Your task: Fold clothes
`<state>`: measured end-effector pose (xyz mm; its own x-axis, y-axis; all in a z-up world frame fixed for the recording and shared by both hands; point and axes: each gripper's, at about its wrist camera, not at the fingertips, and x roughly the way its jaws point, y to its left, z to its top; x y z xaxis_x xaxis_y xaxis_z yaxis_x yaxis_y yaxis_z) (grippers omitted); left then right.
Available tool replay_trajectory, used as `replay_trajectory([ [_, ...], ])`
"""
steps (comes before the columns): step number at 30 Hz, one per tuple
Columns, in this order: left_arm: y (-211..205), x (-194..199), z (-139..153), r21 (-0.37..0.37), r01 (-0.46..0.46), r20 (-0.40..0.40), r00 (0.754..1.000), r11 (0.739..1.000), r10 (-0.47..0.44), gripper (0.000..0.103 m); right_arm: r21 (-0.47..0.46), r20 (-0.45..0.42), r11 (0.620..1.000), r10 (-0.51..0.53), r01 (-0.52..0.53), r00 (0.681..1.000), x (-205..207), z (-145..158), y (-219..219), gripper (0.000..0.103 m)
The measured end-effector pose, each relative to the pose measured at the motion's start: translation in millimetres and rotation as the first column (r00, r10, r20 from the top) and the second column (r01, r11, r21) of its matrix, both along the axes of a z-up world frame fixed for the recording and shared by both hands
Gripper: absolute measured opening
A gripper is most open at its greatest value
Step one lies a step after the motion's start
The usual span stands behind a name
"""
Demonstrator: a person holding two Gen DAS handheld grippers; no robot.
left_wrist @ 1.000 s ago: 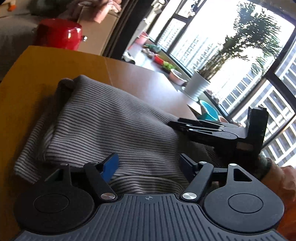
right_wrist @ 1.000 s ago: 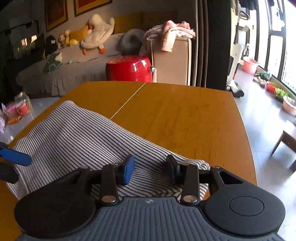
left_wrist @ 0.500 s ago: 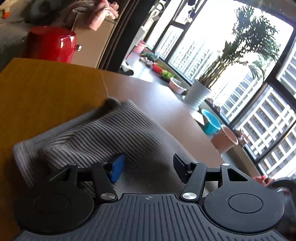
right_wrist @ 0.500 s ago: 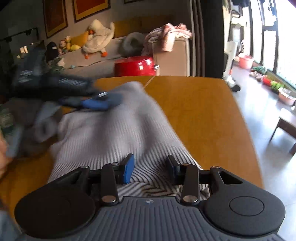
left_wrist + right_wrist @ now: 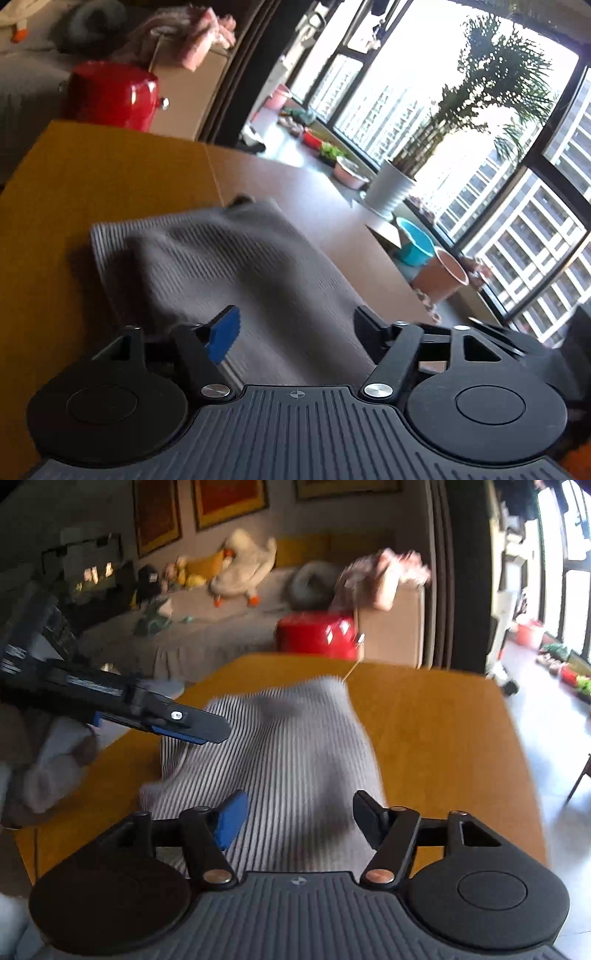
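Striped garment [image 5: 291, 760], grey-and-white knit, lies folded in a long bundle down the middle of the orange worktop [image 5: 436, 738], its near end running under both sets of my fingers. Right fingers [image 5: 295, 818] are spreading at this moment, cloth under the gap but the pads not pressing on it, so released. Left fingers [image 5: 295, 332] stand apart over the same cloth, also released; in the right wrist view they reach in from the left edge [image 5: 192, 727], above the garment's left side, though blur hides whether they touch it.

Judgement: fold looks laid, w/ the let-go in hand. To do it well I'd lift both sets of fingers straight off, no snagging the knit, then press the top layer flat and square the edges, esp. the loose corner at near left.

Worktop is smooth wood w/ a seam down the centre, nothing else seen on it. Beyond its far end: red pot [image 5: 317, 633], cardboard box [image 5: 391, 627] w/ pink cloth on top, sofa w/ a stuffed goose [image 5: 243, 568]. Big windows, potted palm [image 5: 391, 186] and plastic basins on the right.
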<state>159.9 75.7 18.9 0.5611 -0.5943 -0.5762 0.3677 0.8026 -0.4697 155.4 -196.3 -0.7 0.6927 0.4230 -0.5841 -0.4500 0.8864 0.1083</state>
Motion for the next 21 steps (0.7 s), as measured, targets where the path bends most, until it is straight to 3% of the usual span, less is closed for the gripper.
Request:
replay_trajectory([
  [3,-5,-3,-13,0.003,0.034,-0.039,0.999,0.999,-0.034,0.059,0.003,-0.014,1.000,-0.001,0.002,1.000,5,-14,3,0.062],
  [9,-9,12,-23,-0.001,0.051,-0.011,0.999,0.999,-0.051,0.056,0.001,-0.008,1.000,0.006,-0.006,1.000,2,-16,-4,0.062],
  [12,-14,24,-26,-0.005,0.054,0.002,0.999,0.999,-0.054,0.047,0.019,-0.013,1.000,-0.017,0.017,1.000,-4,-17,-6,0.062],
  [21,-16,46,-32,-0.059,0.064,0.002,0.998,0.996,-0.064,0.038,0.025,-0.024,0.993,-0.115,0.115,0.993,-31,-18,10,0.066],
])
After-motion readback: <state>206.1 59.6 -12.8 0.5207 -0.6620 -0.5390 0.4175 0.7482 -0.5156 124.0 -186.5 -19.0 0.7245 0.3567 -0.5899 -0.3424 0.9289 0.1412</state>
